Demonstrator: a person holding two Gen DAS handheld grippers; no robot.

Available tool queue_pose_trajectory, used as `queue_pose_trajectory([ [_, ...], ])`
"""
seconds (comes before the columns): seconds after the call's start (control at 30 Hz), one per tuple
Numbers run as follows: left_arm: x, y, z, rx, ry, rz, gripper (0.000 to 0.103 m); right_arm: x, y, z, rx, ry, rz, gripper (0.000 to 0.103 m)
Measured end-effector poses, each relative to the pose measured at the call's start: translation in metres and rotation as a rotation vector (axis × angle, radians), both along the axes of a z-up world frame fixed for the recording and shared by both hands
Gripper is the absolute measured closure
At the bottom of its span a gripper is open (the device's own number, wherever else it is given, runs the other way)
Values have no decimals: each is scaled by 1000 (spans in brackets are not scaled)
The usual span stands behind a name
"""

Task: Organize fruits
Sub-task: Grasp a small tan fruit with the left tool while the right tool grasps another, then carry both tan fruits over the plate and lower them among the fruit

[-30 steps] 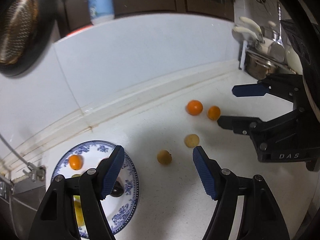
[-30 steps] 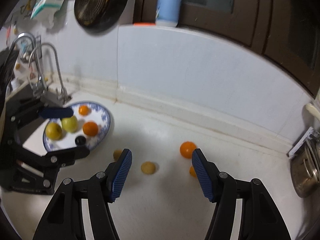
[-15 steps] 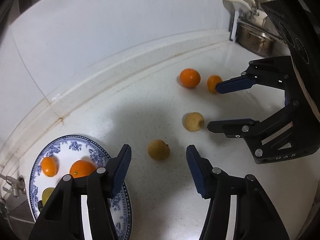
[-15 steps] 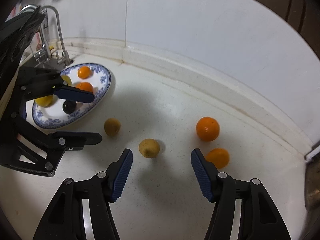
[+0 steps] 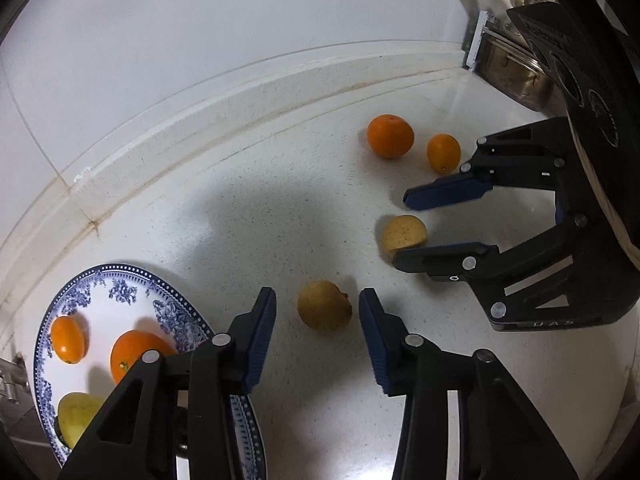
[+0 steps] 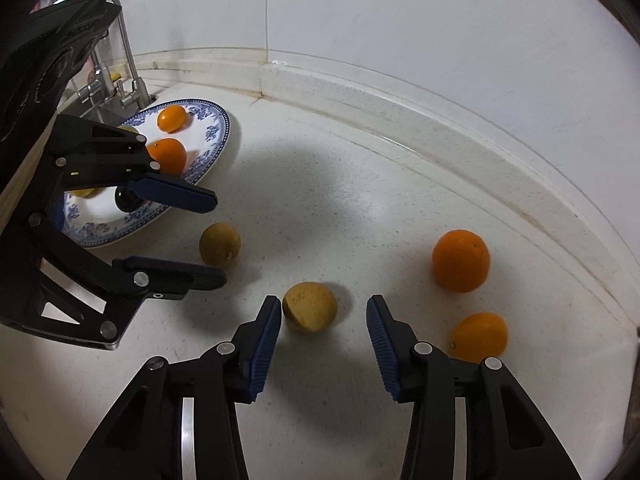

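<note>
Two tan round fruits lie on the white counter. One tan fruit [image 5: 324, 310] sits between the pads of my left gripper [image 5: 316, 320], whose jaws are closing, with a gap on each side. The other tan fruit [image 6: 310, 307] sits inside my right gripper [image 6: 323, 316], also closing; it lies against the left pad and clear of the right pad. Each view shows the other gripper: the right gripper [image 5: 401, 231] and the left gripper [image 6: 214, 240]. A large orange [image 6: 460, 260] and a small orange [image 6: 479, 336] lie farther right. The blue-patterned plate [image 5: 120, 270] holds two oranges, yellow fruit and a dark fruit.
A faucet [image 6: 128, 64] and the sink edge stand behind the plate [image 6: 224, 120] at the left. A metal pot [image 5: 516, 76] sits at the counter's right end. A raised ledge and white wall close off the back of the counter.
Both grippers have come down toward the counter and tilted more steeply. Their jaws have narrowed, each around one tan fruit. The fruits have not moved.
</note>
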State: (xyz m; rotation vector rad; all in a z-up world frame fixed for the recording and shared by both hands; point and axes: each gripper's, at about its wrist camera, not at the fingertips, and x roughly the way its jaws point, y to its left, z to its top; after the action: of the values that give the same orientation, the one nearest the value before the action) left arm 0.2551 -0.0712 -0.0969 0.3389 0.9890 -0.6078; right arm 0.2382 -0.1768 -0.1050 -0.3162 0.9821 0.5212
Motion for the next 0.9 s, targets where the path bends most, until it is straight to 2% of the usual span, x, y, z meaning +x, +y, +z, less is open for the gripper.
queue_pose_trajectory([
  [0.17, 2, -1, -2, -12, 19, -4, 74, 3, 3, -4, 17, 24, 11, 72],
  [0.37, 3, -4, -4, -35, 27, 11, 75, 1, -1, -3, 49, 24, -21, 73],
  [0.73, -22, 21, 30, -131, -52, 167, 75, -18, -5, 20, 76, -56, -100, 73],
  [0.9, -46, 34, 48, -131, -121, 236, 75, -36, -4, 39, 106, -103, -126, 73],
])
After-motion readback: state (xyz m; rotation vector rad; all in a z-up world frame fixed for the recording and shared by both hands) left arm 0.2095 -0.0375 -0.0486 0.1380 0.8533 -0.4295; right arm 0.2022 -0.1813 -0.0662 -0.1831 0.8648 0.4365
